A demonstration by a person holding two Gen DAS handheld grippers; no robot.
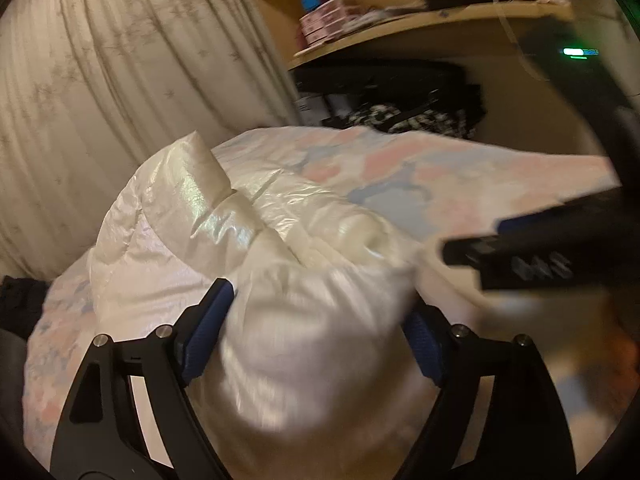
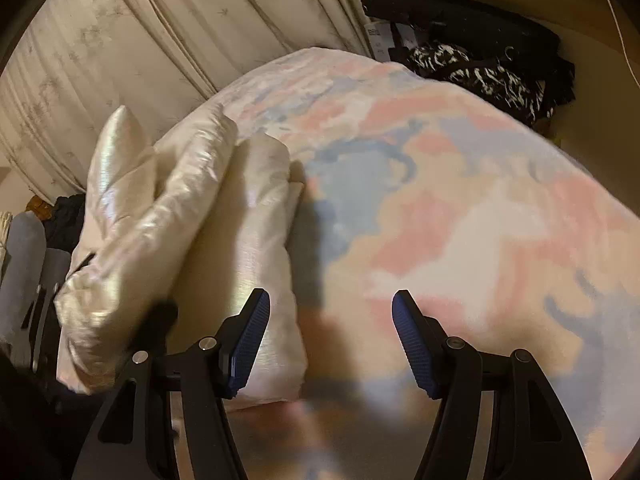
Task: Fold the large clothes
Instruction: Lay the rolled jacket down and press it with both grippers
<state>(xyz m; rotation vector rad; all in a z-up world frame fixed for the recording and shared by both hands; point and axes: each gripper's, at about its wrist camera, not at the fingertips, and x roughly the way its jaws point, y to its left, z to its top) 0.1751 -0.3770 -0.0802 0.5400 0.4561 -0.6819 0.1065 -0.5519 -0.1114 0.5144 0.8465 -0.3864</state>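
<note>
A shiny cream puffer jacket [image 1: 224, 216] lies bunched on a bed with a pink, blue and white blanket [image 1: 400, 172]. My left gripper [image 1: 320, 320] is wide open, with a blurred puffy fold of the jacket bulging between its blue pads [image 1: 208, 332]; I cannot tell if the pads press on it. In the right wrist view the jacket [image 2: 180, 232] lies folded at the left of the blanket [image 2: 460, 200]. My right gripper [image 2: 331, 340] is open and empty, its left pad over the jacket's edge. The right gripper's body shows at the right of the left wrist view [image 1: 540, 248].
A pale patterned curtain [image 1: 120, 80] hangs behind the bed. A wooden shelf [image 1: 400, 20] with boxes stands at the back right, with dark bags and black-and-white fabric [image 2: 480, 68] under it. Dark items lie beside the bed at the left [image 2: 40, 240].
</note>
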